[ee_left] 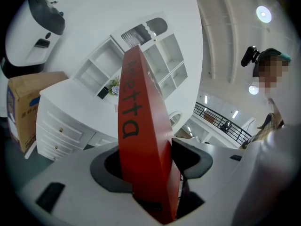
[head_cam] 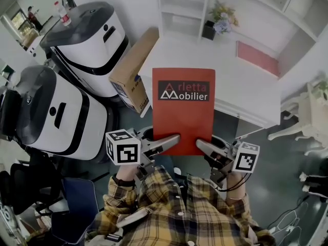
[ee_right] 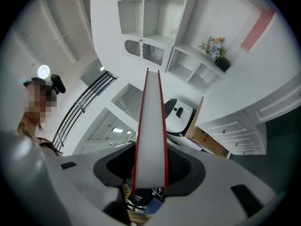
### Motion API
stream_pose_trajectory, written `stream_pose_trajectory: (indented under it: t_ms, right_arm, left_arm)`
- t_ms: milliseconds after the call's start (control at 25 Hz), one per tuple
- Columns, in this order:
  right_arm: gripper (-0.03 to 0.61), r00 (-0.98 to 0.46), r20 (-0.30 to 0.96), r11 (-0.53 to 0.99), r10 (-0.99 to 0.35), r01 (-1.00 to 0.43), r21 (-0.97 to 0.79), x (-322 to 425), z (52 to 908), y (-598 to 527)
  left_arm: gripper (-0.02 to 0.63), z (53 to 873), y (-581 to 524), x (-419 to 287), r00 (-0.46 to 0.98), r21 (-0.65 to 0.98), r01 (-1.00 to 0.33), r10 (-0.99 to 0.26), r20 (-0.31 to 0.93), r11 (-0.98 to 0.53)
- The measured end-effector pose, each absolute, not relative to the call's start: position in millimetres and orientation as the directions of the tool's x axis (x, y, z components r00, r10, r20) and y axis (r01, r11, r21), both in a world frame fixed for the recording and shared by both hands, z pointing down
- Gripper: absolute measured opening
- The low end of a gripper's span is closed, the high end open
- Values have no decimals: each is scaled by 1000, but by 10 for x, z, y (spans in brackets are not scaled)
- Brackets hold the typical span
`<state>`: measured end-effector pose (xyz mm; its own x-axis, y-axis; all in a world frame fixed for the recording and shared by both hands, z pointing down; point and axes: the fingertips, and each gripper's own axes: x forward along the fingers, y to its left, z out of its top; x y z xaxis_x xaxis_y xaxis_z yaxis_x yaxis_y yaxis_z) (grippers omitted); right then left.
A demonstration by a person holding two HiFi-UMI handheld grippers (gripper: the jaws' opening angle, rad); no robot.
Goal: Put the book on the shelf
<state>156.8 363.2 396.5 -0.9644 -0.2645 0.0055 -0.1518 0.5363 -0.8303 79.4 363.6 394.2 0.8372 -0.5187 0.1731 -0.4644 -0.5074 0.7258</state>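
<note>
A red book [head_cam: 183, 109] with "Mobilier" print on its cover is held flat and level in front of me, above the edge of a white cabinet [head_cam: 246, 94]. My left gripper [head_cam: 171, 140] is shut on the book's near left corner. My right gripper [head_cam: 202, 145] is shut on its near right corner. In the left gripper view the red book [ee_left: 141, 126] stands between the jaws of the left gripper [ee_left: 150, 161], with the pads pressed on both covers. In the right gripper view the book's white page edge [ee_right: 150, 135] is clamped in the right gripper [ee_right: 150, 166]. The white shelf [head_cam: 184, 4] stands on the cabinet's far side.
A cardboard box [head_cam: 134, 70] leans at the cabinet's left end. Two white and grey machines [head_cam: 61, 111] stand to the left. A potted flower [head_cam: 219, 22] sits in a shelf compartment, and a pink strip [head_cam: 258, 58] lies on the cabinet top. A white chair [head_cam: 302, 111] is at the right.
</note>
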Motion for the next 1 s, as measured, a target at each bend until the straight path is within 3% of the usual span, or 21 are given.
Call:
stream_pose_trajectory:
  t_ms: [440, 1000]
  right_arm:
    - [195, -956, 21, 500, -293, -172, -849, 1337, 4050, 2906]
    - [195, -943, 14, 506, -333, -191, -841, 433, 3878, 1202]
  left_arm:
    - [275, 4022, 2882, 564, 849, 737, -446, -502, 168, -508]
    - [275, 3855, 1160, -341, 866, 740, -424, -474, 161, -523]
